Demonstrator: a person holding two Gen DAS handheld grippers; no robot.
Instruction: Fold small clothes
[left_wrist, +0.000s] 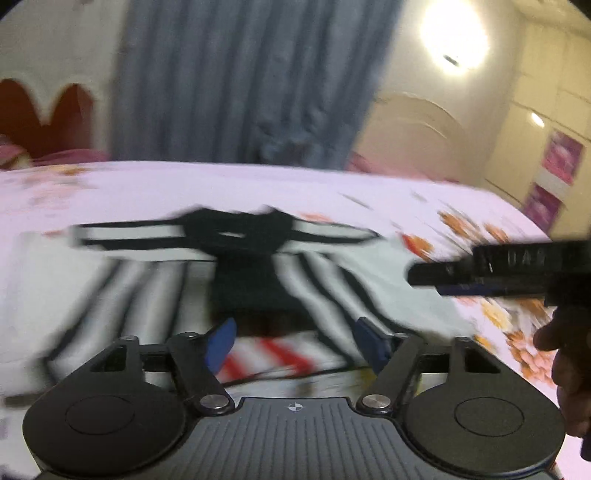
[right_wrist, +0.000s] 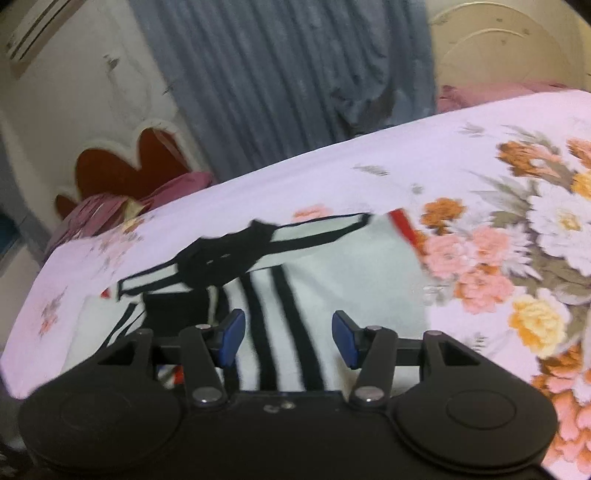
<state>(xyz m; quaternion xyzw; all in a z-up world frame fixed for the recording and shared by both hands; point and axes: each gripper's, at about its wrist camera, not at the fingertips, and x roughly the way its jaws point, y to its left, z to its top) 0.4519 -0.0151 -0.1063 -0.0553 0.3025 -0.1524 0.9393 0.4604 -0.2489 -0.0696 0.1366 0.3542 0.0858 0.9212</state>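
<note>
Striped shirt (right_wrist: 332, 280) lies spread flat on floral bedsheet (right_wrist: 480, 155), no fold visible yet. Left gripper (left_wrist: 295, 343) and right gripper (right_wrist: 288, 336) hover above shirt's near hem, fingers wide, empty. All folding left.

A: What's in the way on the bed (right_wrist: 369, 177)?
B: Only the striped shirt (right_wrist: 332, 280), lying flat. The flowered sheet right of it lies bare.
A: And from the left side?
B: The right gripper (left_wrist: 417, 275) reaches in over the shirt's right edge.

Black-and-white striped garment (right_wrist: 280, 295), floral bedsheet (right_wrist: 480, 177)
</note>
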